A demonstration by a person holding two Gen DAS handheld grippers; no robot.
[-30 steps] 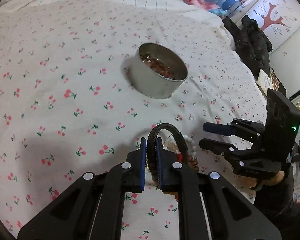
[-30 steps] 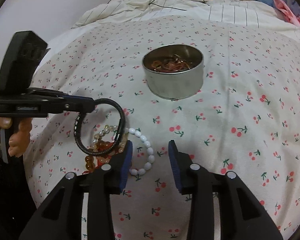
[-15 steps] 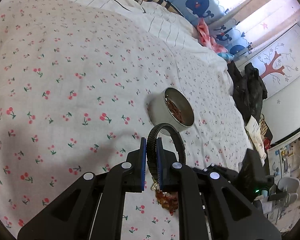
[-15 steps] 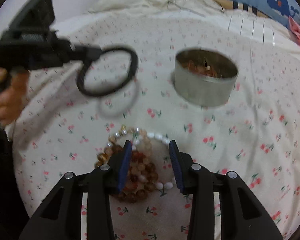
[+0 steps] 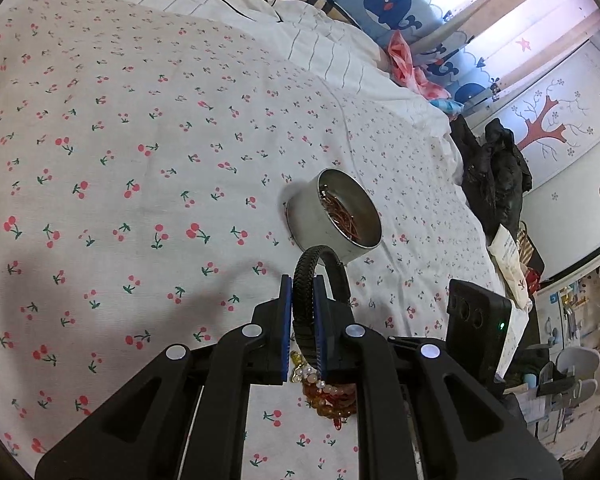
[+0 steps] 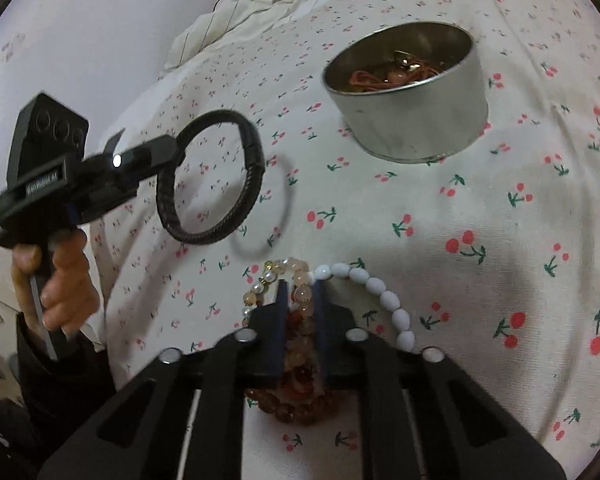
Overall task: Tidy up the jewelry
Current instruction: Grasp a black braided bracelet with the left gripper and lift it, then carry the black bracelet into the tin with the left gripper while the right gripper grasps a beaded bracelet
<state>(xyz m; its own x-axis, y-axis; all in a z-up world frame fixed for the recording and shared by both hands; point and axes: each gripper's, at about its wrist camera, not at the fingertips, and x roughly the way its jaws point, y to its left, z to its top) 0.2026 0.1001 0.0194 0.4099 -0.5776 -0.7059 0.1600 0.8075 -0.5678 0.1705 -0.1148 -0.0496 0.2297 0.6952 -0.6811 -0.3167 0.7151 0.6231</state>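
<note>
- Since a second ago: the left gripper (image 5: pixel 303 312) has carried the black braided bracelet (image 5: pixel 305 300) up off the bedspread (image 5: pixel 140 160); the right gripper (image 6: pixel 300 312), then spread wide above the bead pile, has come down and closed in on it.
- Left wrist view: blue pads clamped flat on the braided band, loop standing upright between them, upper arc clear of the fingers. Metal tin (image 5: pixel 332 220) sits ahead on the cherry-print cover, open, reddish strands inside. Amber beads (image 5: pixel 328 400) show below the fingers, on the cloth.
- Handling, judged: bracelet looks light and semi-stiff; it holds its ring shape unsupported. Braided surface gives the pads purchase, slip unlikely. Grip on the band's side seems adequate; release over the tin mouth should drop it cleanly.
- Right wrist view: left gripper (image 6: pixel 172 152) off to the left, bracelet (image 6: pixel 212 184) hanging in the air, its shadow ring on the cover beside it, well short of the tin (image 6: pixel 408 92).
- Right gripper's jaws nearly together around a peach-and-amber bead strand (image 6: pixel 300 296); appears gripped, though contact at the pads is partly hidden.
- White bead bracelet (image 6: pixel 380 296) lies just beside the right finger, outside the jaws.
- Handling, judged: bead strands are limp, smooth and tangled; round beads can roll out of a pinch. Pinch across a strand between beads, lift slowly, expect neighbours to drag along.
</note>
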